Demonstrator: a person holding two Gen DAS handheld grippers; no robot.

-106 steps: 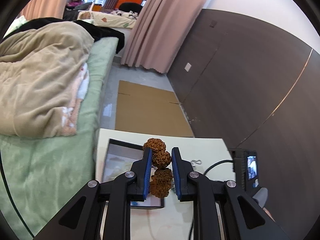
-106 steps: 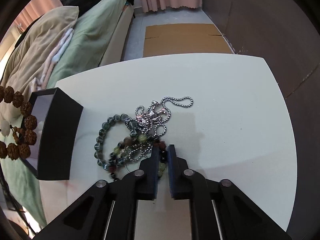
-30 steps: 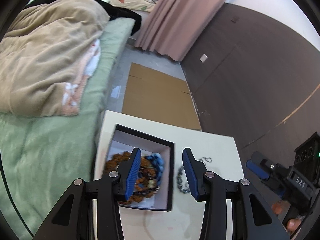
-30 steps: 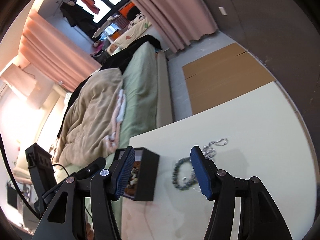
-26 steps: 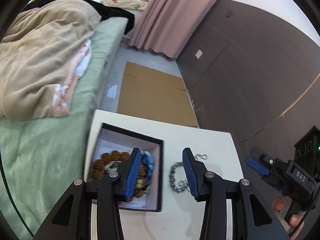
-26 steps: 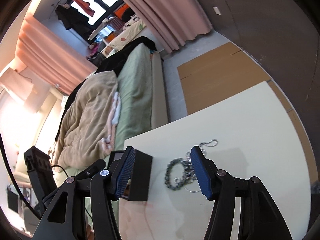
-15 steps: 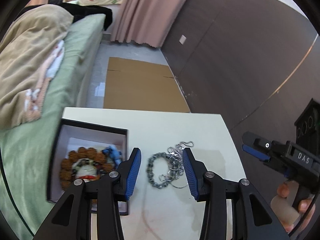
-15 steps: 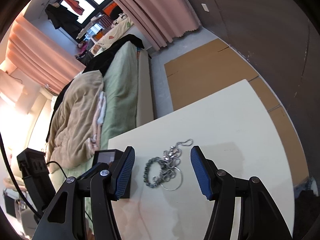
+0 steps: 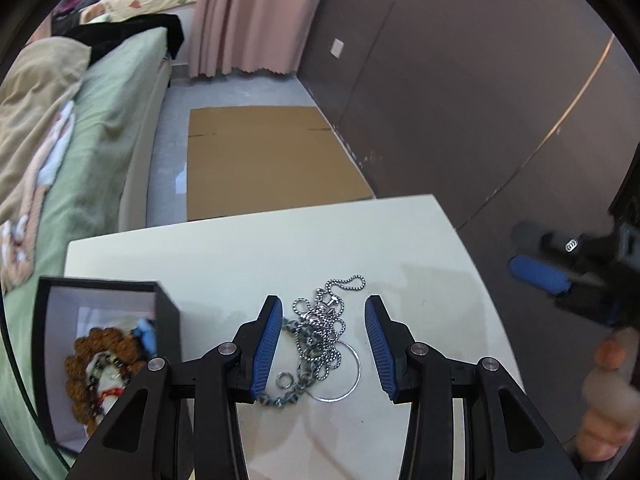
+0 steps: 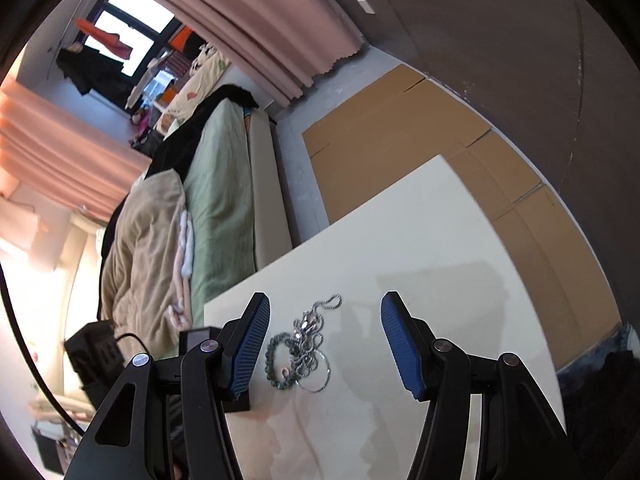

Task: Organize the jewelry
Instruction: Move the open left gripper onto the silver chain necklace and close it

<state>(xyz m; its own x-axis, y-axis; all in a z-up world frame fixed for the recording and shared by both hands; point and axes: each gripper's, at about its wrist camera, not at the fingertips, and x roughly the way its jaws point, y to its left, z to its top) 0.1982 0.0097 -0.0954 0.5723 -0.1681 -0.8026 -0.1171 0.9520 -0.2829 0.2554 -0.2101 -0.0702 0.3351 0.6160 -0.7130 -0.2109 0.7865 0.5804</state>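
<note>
Looking from left to right, the black box (image 9: 108,296) sits at the left edge of the white desk (image 9: 240,256). Inside it lie the brown bead bracelet (image 9: 86,354) and some blue beads (image 9: 146,330). A few seconds ago the left gripper (image 9: 320,344) held those brown beads tight between its fingers. Now the beads are down in the box, so that piece is put away.

The left gripper has since swung away from the box, to the right. It now hangs over the pile that is left on the desk, and its blue fingers (image 9: 267,348) are wide apart with nothing in them. Between them you can see the silver ball chain (image 9: 324,328), the gray-green bead bracelet (image 9: 290,394) and a thin silver ring hoop (image 9: 340,376), all tangled together just right of the box.

Farther right, the right gripper (image 10: 324,344) has lifted up and back from the pile, which a few seconds ago lay right at its closed tips. Its fingers (image 10: 400,348) are wide apart too, and empty.

So one job looks done and the next one is starting. I think the left gripper is lining up to pick something from the pile. The chain is twisted around the bracelet, so pulling one may drag the other along.
</note>
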